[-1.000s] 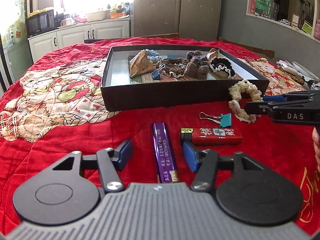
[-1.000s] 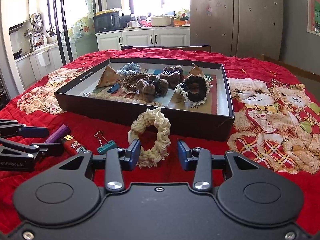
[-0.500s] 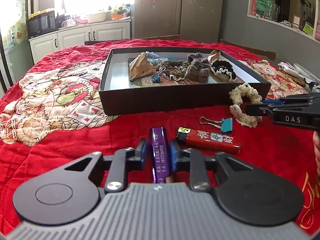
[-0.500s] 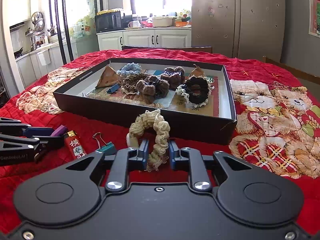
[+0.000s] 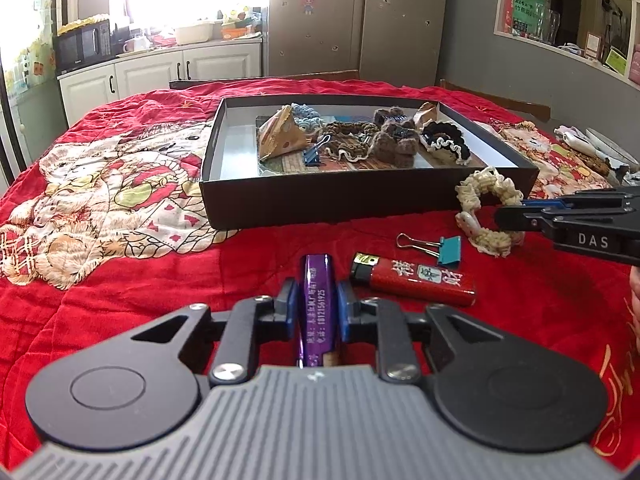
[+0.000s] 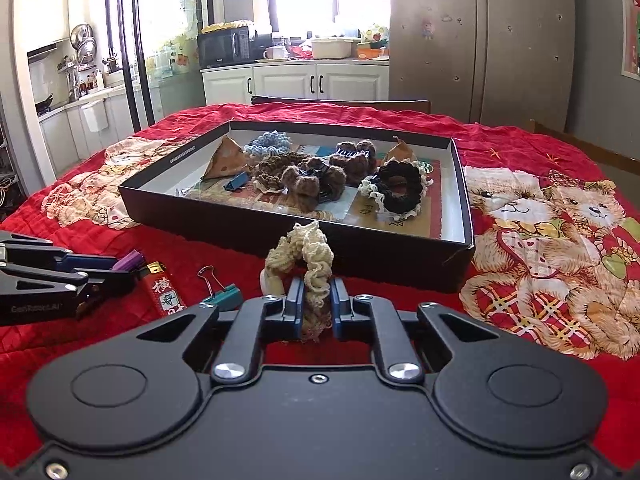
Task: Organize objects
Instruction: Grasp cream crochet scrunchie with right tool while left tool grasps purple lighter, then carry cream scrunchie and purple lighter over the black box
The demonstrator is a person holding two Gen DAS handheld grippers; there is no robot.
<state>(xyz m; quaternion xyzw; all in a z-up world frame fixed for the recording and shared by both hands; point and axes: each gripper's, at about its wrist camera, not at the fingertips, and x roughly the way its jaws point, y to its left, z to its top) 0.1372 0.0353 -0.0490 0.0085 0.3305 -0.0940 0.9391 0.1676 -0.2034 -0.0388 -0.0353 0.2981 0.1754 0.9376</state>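
My left gripper (image 5: pixel 318 300) holds a purple lighter (image 5: pixel 316 272) on the red blanket; its jaws are still closing and the blue pads press on both sides. My right gripper (image 6: pixel 316 300) is shut on a cream crocheted scrunchie (image 6: pixel 308 248), pinching its near loop just in front of the black box (image 6: pixel 400 256). In the left wrist view, the scrunchie (image 5: pixel 488 184) stands at the right, with the right gripper (image 5: pixel 504 216) on it. A red lighter (image 5: pixel 416 282) and a teal binder clip (image 5: pixel 448 250) lie between the two grippers.
The shallow black box (image 5: pixel 360 200) holds several scrunchies, a blue clip and a brown triangular pouch. The blanket with bear prints spreads left and right of it. Loose items lie at the far right edge (image 5: pixel 592 148). Kitchen cabinets stand behind.
Both grippers went from open to shut, the left on the purple lighter and the right on the cream scrunchie. Neither hand has shifted.
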